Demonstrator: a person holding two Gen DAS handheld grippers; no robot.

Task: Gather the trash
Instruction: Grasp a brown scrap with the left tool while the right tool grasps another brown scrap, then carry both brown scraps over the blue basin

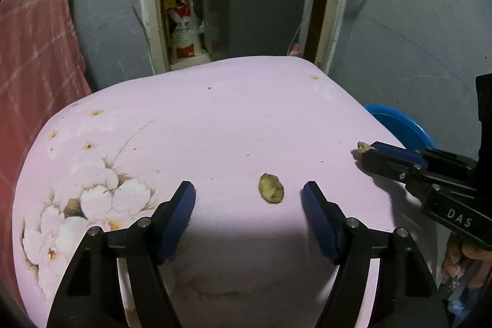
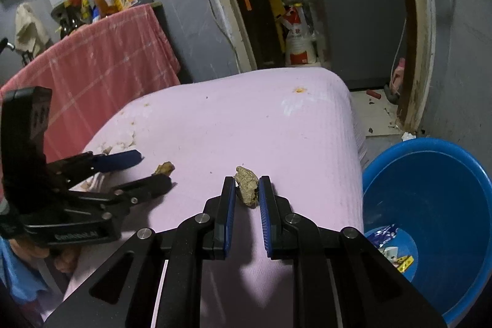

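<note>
A brownish shell scrap [image 1: 271, 188] lies on the pink flowered tabletop [image 1: 215, 119], just ahead of my open left gripper [image 1: 249, 192] and a little right of centre between its fingers. It also shows in the right wrist view [image 2: 164, 168], between the left gripper's open fingertips [image 2: 147, 171]. My right gripper [image 2: 247, 189] is shut on a pale crumpled scrap [image 2: 247, 186] and holds it just above the tabletop [image 2: 246, 119]. In the left wrist view that scrap [image 1: 364, 147] sticks out of the right gripper's tips [image 1: 369, 152].
A blue basin [image 2: 430, 205] holding several wrappers stands on the floor right of the table; its rim shows in the left wrist view [image 1: 399, 125]. A red checked cloth [image 2: 92, 66] hangs at the left. An open doorway with clutter lies beyond the table's far edge.
</note>
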